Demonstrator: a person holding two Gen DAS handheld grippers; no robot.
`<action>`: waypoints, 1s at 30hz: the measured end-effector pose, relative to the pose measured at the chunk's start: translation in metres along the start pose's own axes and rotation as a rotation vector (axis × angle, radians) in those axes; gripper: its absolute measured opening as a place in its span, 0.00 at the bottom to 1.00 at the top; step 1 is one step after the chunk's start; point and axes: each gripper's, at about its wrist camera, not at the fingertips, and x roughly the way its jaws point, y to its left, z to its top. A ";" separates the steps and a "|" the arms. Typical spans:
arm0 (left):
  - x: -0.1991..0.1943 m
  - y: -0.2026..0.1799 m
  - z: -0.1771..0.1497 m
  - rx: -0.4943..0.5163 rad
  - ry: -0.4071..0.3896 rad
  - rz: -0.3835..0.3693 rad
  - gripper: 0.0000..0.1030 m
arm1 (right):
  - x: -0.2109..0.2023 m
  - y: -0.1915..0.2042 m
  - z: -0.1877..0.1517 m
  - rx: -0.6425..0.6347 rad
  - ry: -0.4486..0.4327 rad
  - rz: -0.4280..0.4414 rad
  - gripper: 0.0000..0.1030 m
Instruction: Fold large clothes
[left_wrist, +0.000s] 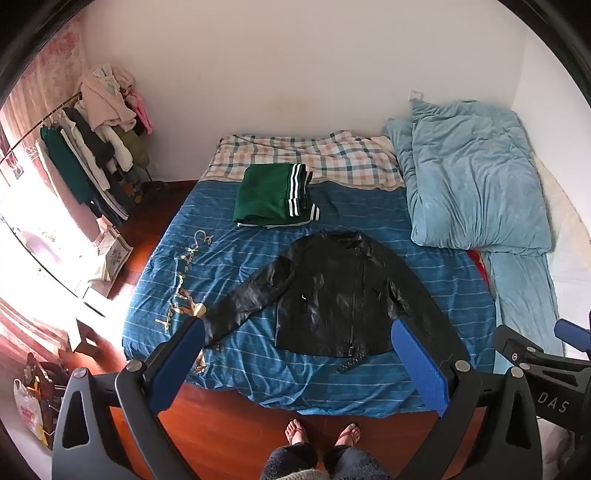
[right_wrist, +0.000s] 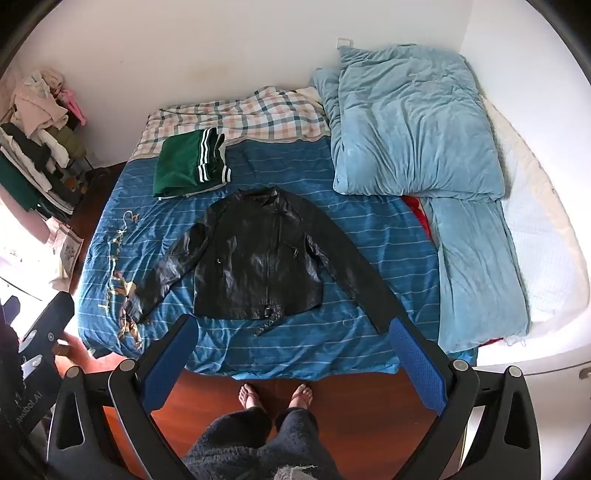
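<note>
A black leather jacket lies flat on the blue striped bedspread, front up and zipped, both sleeves spread outward; the right wrist view has the jacket in its middle. A folded green garment with white stripes rests beyond the collar, the same green garment showing at the upper left on the right side. My left gripper hangs open above the bed's near edge, nothing between its blue pads. My right gripper is open too and holds nothing, well above the jacket's hem.
A light blue duvet is piled on the bed's right side. A plaid sheet covers the far end. A clothes rack stands at the left wall. The person's feet stand on the wooden floor at the bed's foot.
</note>
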 end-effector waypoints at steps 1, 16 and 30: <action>0.000 0.000 0.000 0.001 0.000 0.001 1.00 | -0.001 -0.001 0.000 0.005 -0.005 0.012 1.00; -0.008 -0.003 -0.001 0.002 -0.009 -0.006 1.00 | -0.006 -0.002 0.004 0.001 -0.012 0.002 1.00; -0.006 -0.005 -0.003 0.004 -0.005 -0.005 1.00 | -0.006 -0.004 -0.003 0.005 -0.014 0.002 1.00</action>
